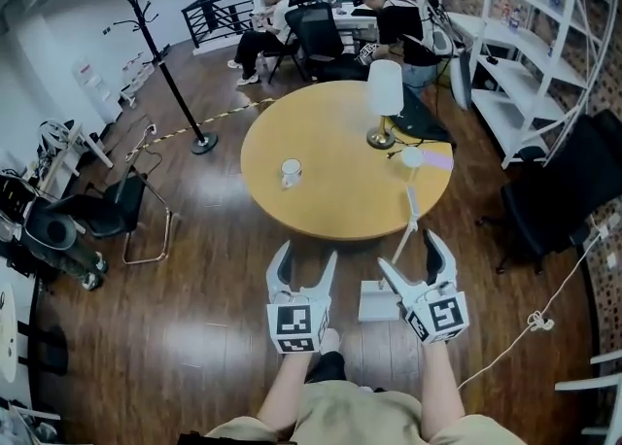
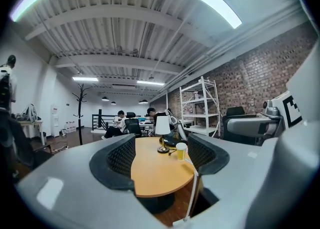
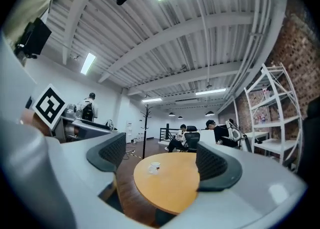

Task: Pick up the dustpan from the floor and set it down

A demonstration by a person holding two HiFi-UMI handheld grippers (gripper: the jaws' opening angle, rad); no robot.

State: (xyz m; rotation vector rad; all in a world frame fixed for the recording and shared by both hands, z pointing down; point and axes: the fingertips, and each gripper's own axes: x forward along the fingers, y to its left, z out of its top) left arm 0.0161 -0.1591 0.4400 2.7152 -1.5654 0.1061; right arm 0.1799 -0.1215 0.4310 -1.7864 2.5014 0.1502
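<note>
The white dustpan (image 1: 378, 302) stands on the wooden floor by the near edge of the round table (image 1: 340, 205), its long thin handle (image 1: 412, 212) leaning up against the rim. My left gripper (image 1: 306, 256) is open with nothing between its jaws, just left of the pan. My right gripper (image 1: 410, 254) is also open and empty, right beside the handle and above the pan. In the left gripper view the left gripper (image 2: 159, 165) frames the tabletop, and the handle (image 2: 192, 193) shows by the right jaw. The right gripper (image 3: 160, 165) looks across the table.
On the table are a white mug (image 1: 290, 173) and a lamp (image 1: 384, 93). A coat stand (image 1: 160, 54) rises at the far left, and a dark chair (image 1: 554, 200) and white shelves (image 1: 544, 35) stand at the right. A cable (image 1: 525, 326) trails over the floor. People sit at a far desk.
</note>
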